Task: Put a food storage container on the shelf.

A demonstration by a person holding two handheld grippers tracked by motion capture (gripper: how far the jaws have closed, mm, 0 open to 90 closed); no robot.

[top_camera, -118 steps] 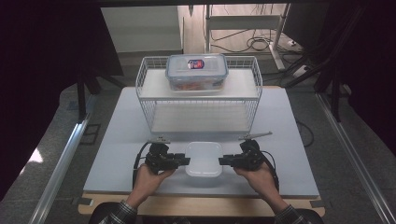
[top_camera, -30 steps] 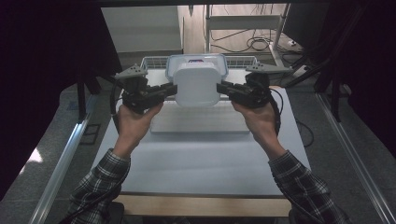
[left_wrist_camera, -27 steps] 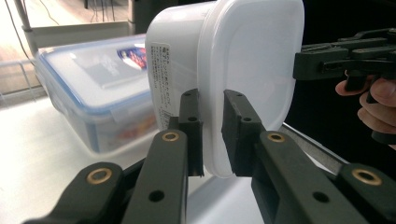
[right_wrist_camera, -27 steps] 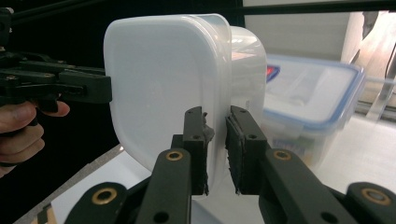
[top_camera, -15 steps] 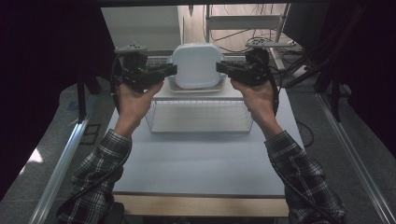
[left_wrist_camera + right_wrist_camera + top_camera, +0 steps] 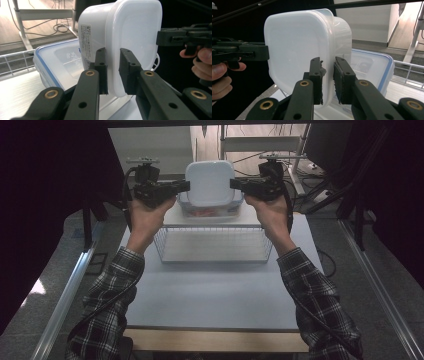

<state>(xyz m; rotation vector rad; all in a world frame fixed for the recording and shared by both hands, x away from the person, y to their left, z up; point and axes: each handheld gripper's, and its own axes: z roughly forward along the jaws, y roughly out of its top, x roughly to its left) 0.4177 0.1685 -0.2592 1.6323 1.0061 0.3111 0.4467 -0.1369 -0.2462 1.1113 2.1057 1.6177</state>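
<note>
A white lidded plastic container (image 6: pixel 210 182) hangs in the air at the far end of the table, its lid tipped toward me. My left gripper (image 6: pixel 182 185) is shut on its left rim and my right gripper (image 6: pixel 237 184) on its right rim. In the left gripper view the pads (image 6: pixel 113 72) pinch the rim of the container (image 6: pixel 130 37), with the right gripper (image 6: pixel 185 37) beyond it. In the right gripper view the jaws (image 6: pixel 327 80) clamp the opposite rim of the container (image 6: pixel 297 50). Just below it lies a clear box with a blue-edged lid (image 6: pixel 210 210).
The blue-lidded box (image 6: pixel 60 65) rests on top of a white wire rack (image 6: pixel 215 245) at the back of the white table (image 6: pixel 210 295). Metal shelving and cables (image 6: pixel 280 150) stand behind the table. Dark curtains close in both sides.
Both hands have lifted the white container from the table's front edge and carried it away from me and upward. It now hangs over the blue-lidded box on the rack.
</note>
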